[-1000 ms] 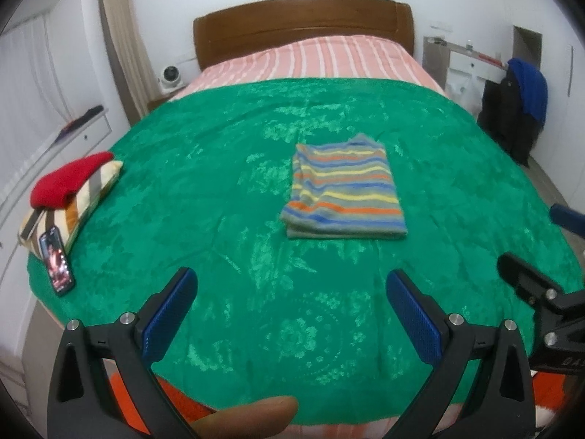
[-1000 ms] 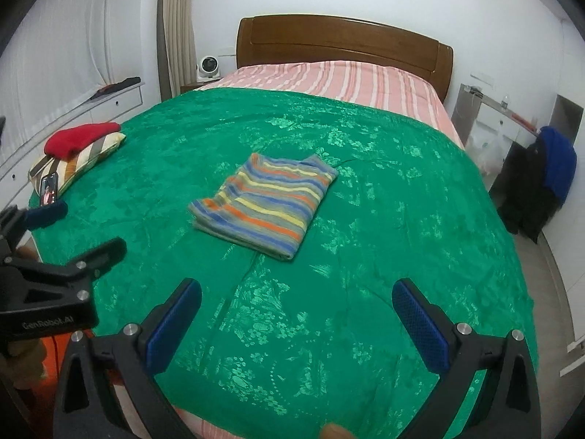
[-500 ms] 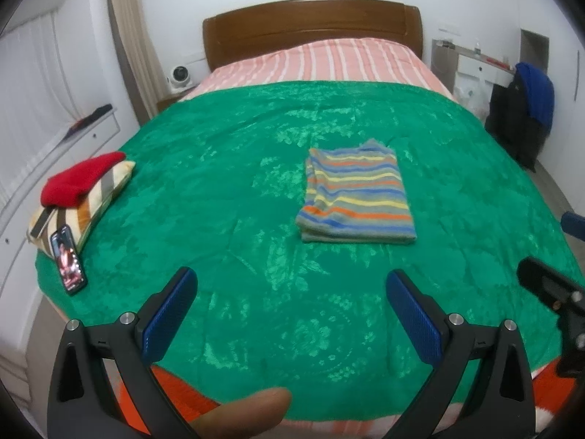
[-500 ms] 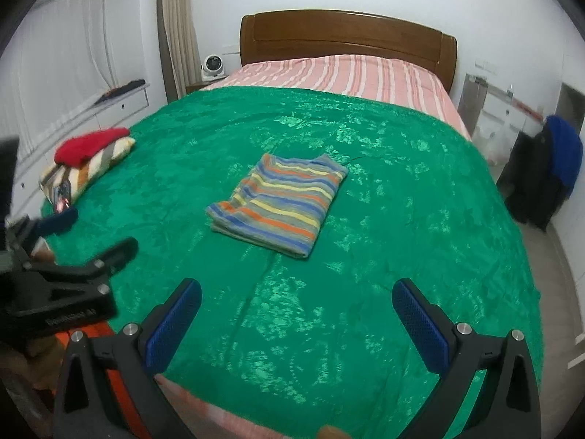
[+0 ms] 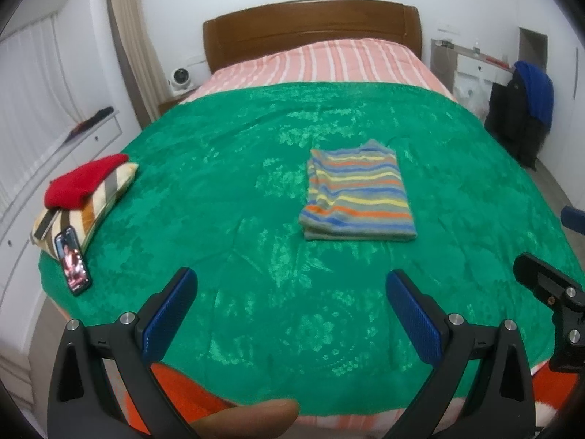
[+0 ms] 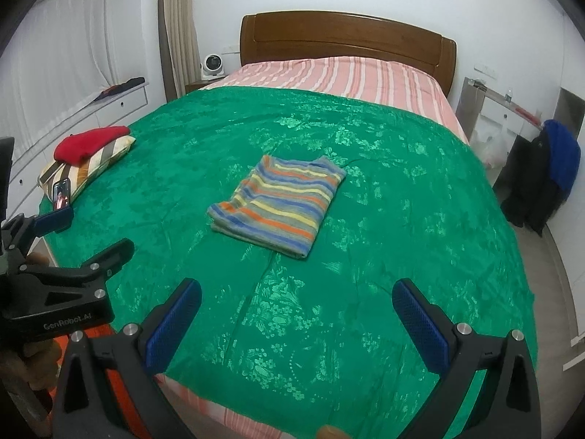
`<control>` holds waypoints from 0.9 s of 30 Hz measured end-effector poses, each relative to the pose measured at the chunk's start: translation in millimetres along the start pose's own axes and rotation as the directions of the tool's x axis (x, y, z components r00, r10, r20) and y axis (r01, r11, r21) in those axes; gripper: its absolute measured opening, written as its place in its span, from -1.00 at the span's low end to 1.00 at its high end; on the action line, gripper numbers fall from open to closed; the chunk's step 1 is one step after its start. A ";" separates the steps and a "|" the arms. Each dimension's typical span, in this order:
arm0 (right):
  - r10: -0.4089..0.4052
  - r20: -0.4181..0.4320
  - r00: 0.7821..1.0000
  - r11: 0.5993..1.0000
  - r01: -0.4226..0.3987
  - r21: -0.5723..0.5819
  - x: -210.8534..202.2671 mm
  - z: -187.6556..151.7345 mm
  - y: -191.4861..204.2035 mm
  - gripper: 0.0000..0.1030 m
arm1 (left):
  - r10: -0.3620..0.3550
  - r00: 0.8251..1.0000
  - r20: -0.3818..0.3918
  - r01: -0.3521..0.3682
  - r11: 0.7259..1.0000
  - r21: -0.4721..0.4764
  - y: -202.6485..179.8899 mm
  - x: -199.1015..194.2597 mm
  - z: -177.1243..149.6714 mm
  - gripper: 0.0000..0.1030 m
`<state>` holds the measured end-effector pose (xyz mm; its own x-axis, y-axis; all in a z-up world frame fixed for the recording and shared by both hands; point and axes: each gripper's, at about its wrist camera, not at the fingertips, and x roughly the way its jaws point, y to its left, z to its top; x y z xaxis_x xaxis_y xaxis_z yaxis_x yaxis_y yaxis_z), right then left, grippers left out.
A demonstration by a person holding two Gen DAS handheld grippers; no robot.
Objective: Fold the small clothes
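Folding looks finished to me: the striped garment (image 5: 356,194) lies as a tidy rectangle in the middle of the left wrist view, flat on the green bedspread (image 5: 226,190), touched by neither tool. My left gripper (image 5: 292,311) sits at the bottom of that frame with its blue pads spread wide and nothing between them. In the right wrist view my right gripper (image 6: 296,323) is likewise spread and empty at the bottom edge, the garment just above centre, well apart from it. At left of the frame a red garment (image 6: 91,142) rests on a striped pillow (image 6: 91,164), a phone (image 6: 61,194) propped against it. I judge the next move is either stopping here or fetching another piece; reaching the red one would need a long swing leftward.
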<state>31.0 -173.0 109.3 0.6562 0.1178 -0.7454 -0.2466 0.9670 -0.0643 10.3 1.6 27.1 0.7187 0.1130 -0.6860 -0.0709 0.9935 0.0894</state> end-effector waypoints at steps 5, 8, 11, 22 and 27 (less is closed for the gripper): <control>0.002 0.017 1.000 1.000 -0.002 -0.004 -4.0 0.1 2.7 0.99 | -0.001 1.000 0.011 0.001 1.000 0.005 -2.6 -2.8 -0.4 0.99; -0.013 0.015 1.000 1.000 0.013 -0.006 -2.2 -1.3 2.4 0.99 | -0.003 1.000 0.006 0.003 1.000 0.007 -3.4 -2.4 -1.2 0.99; -0.016 0.009 1.000 1.000 0.016 0.003 -0.4 -3.4 0.5 0.99 | -0.003 1.000 -0.001 0.003 1.000 0.008 -3.4 -2.0 -2.1 0.99; -0.032 0.054 0.998 0.999 0.030 0.021 -6.6 -3.2 2.0 0.99 | -0.031 0.999 -0.022 0.031 0.999 -0.012 -4.7 7.5 -4.9 0.99; -0.066 0.051 0.997 0.998 0.065 0.027 -3.8 -5.6 -2.7 0.99 | -0.051 0.998 -0.048 0.050 0.999 -0.019 -9.1 16.5 -7.3 0.99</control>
<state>25.2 -177.3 108.6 0.7063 0.0646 -0.7050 -0.1838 0.9784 -0.0945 17.8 -5.5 9.7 0.6871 0.0629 -0.7238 -0.0481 0.9980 0.0411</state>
